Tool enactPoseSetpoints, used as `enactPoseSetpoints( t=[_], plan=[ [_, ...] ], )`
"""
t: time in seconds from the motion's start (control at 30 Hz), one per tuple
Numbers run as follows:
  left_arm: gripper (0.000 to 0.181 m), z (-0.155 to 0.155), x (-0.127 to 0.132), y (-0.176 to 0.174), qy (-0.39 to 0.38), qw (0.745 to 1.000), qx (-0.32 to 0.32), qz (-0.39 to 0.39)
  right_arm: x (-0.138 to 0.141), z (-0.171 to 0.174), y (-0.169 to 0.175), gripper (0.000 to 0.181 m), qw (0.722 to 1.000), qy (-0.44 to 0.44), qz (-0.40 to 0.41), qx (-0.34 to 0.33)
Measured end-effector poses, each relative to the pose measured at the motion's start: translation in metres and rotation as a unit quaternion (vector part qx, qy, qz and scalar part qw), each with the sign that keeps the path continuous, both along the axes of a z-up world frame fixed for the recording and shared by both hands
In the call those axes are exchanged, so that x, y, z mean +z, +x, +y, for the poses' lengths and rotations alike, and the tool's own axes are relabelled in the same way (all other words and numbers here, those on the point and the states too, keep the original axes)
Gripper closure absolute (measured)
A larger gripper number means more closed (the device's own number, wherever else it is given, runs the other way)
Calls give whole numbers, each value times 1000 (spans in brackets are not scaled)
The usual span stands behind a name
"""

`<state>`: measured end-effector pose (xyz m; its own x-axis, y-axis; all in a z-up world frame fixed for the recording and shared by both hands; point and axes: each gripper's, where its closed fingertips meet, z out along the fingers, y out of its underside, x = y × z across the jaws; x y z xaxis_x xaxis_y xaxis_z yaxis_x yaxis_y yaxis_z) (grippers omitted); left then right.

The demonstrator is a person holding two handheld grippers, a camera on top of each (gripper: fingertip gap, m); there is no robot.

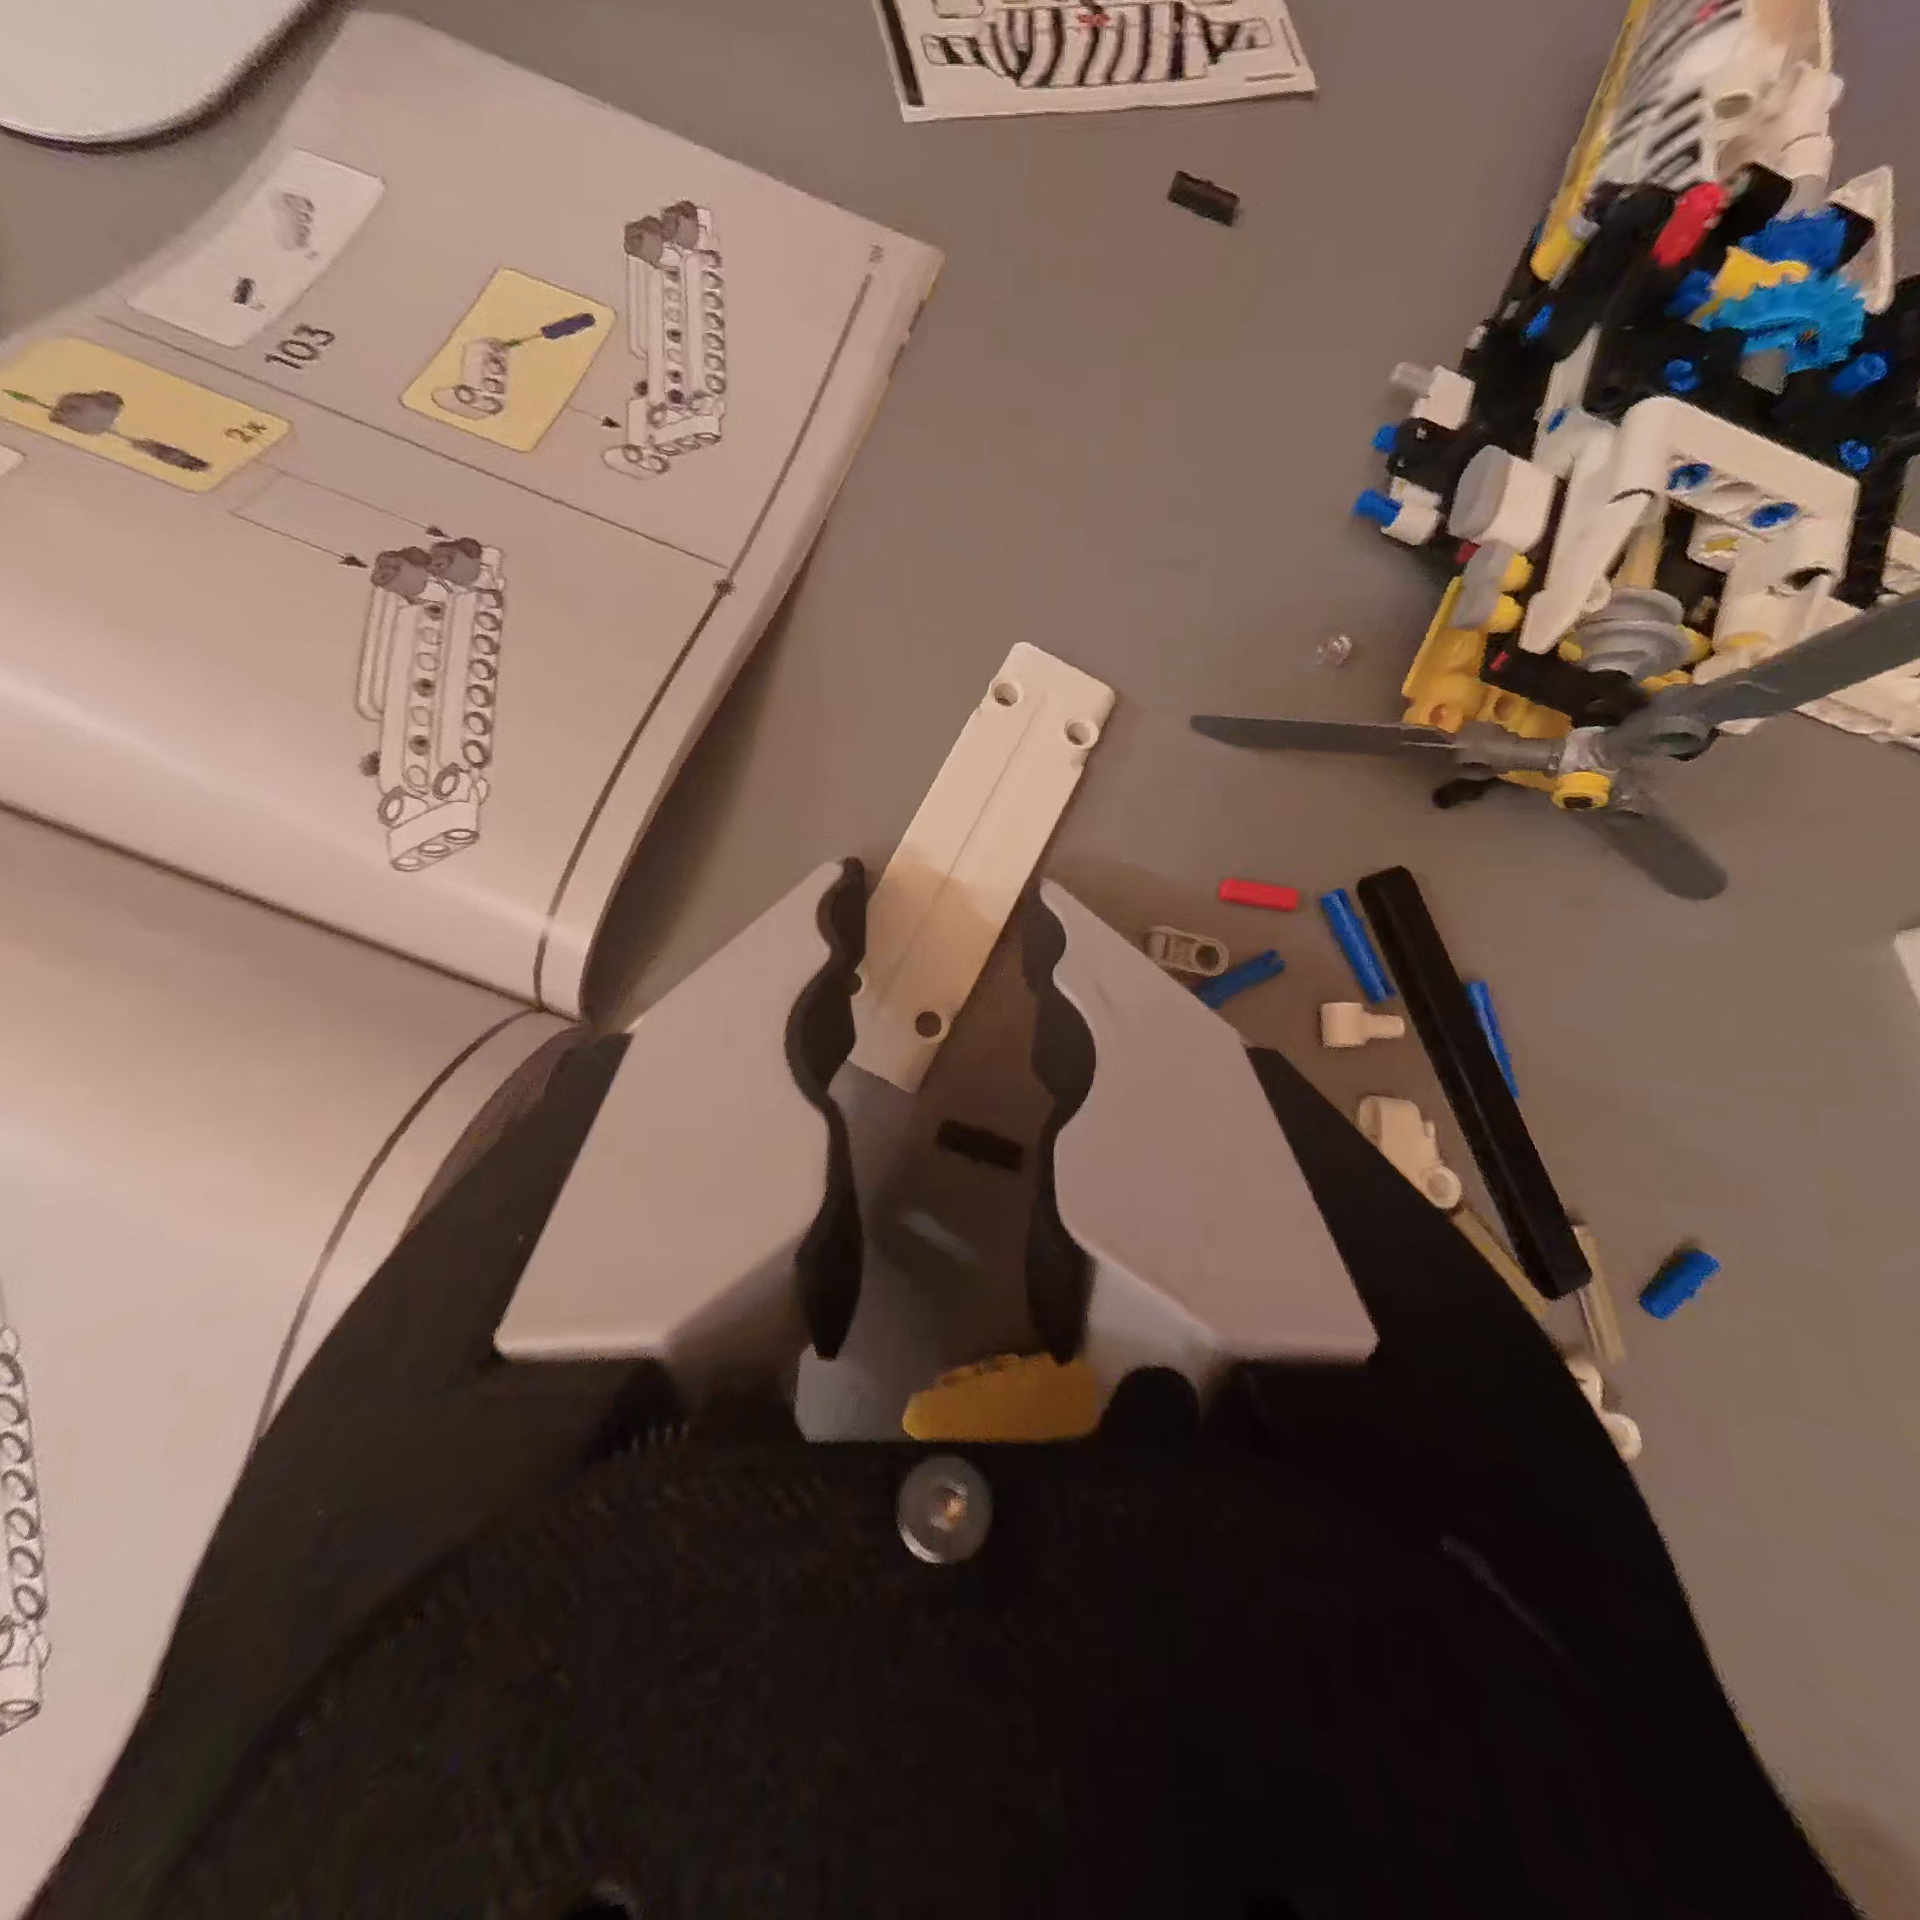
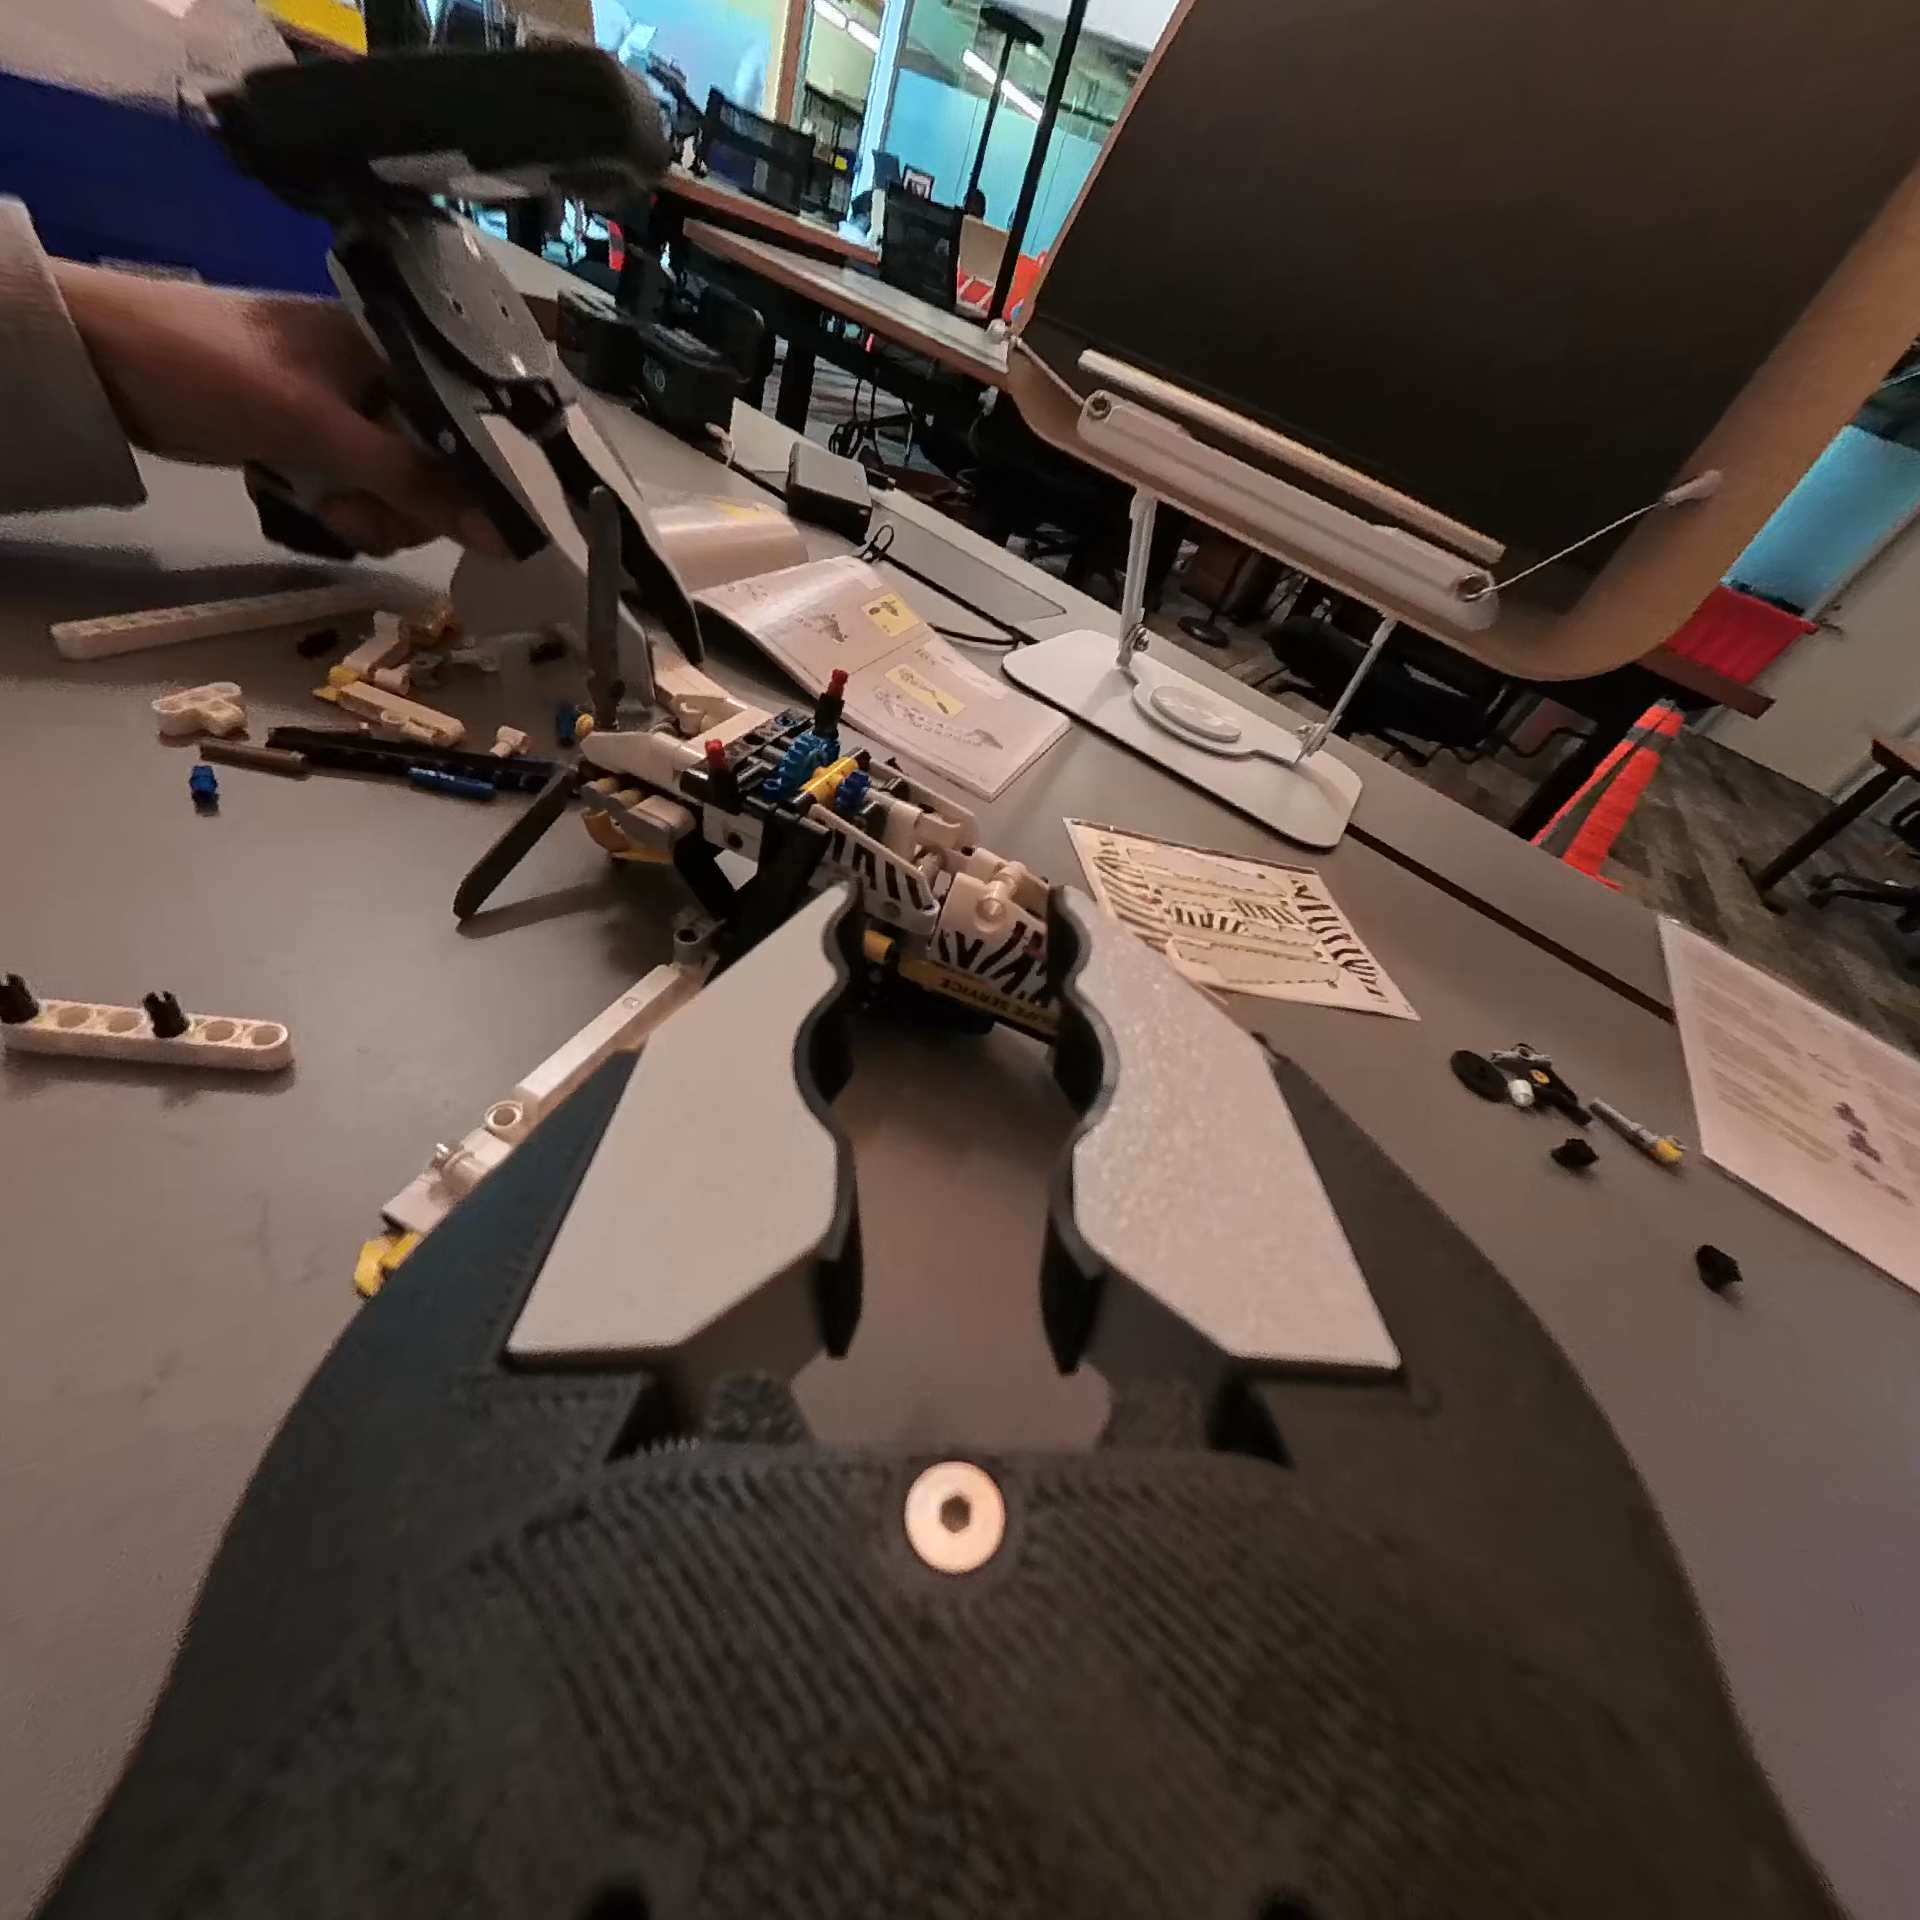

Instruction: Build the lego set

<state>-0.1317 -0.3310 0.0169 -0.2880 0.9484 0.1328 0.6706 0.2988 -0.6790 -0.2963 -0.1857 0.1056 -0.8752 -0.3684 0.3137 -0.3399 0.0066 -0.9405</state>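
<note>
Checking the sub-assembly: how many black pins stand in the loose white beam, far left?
2 on the white beam: edge pin at the frame's border, middle pin. More may be cropped.

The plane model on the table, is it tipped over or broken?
It looks tipped. The plane model leans nose-down, with one propeller blade touching the table. Loose pieces lie scattered beside it. I see nothing clearly broken. The left claw grips a white panel; the right claw is open.

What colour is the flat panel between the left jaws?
White; the panel shows best in the left wrist view.
</note>
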Motion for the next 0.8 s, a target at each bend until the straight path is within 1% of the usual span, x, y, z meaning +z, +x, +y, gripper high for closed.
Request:
enactPoseSetpoints(
  t=[0.07, 0.13, 0.2, 0.27, 0.33, 0.43, 0.53, 0.57, 0.6, 0.7, 0.8],
  plan=[
    [155, 5, 2, 0, 3, 1000, -10, 2, 5, 1, -1, 149, 1000, -9, -16, 3],
    [155, 3, 10, -1, -16, 1000, -2, 19, 7, 1, -2, 149, 1000, -11, -28, 5],
    [156, -3, 30, 0, -44, 997, 23, 59, 7, 0, -3, 149, 999, -9, -31, 4],
    [156, -7, 60, 3, -64, 988, 54, 131, 10, 1, -5, 150, 999, -15, -32, 1],
    [156, 0, 92, 5, -57, 970, 67, 225, 14, 3, -7, 152, 999, -28, -36, -2],
    [157, 16, 132, 10, -47, 935, 66, 346, 23, 6, -12, 153, 997, -46, -56, -7],
    [157, 24, 163, 20, -89, 894, 99, 429, 30, 10, -17, 156, 995, -59, -81, -4],
    [157, 26, 168, 23, -103, 884, 110, 442, 31, 12, -17, 158, 994, -61, -88, 1],
    [157, 31, 171, 24, -112, 880, 112, 447, 33, 13, -17, 159, 994, -63, -94, 6],
    [157, 39, 168, 23, -130, 880, 111, 444, 36, 16, -18, 159, 992, -69, -107, 9],
    [157, 45, 165, 22, -115, 879, 109, 451, 39, 18, -24, 159, 989, -73, -131, 8]
  ],
)
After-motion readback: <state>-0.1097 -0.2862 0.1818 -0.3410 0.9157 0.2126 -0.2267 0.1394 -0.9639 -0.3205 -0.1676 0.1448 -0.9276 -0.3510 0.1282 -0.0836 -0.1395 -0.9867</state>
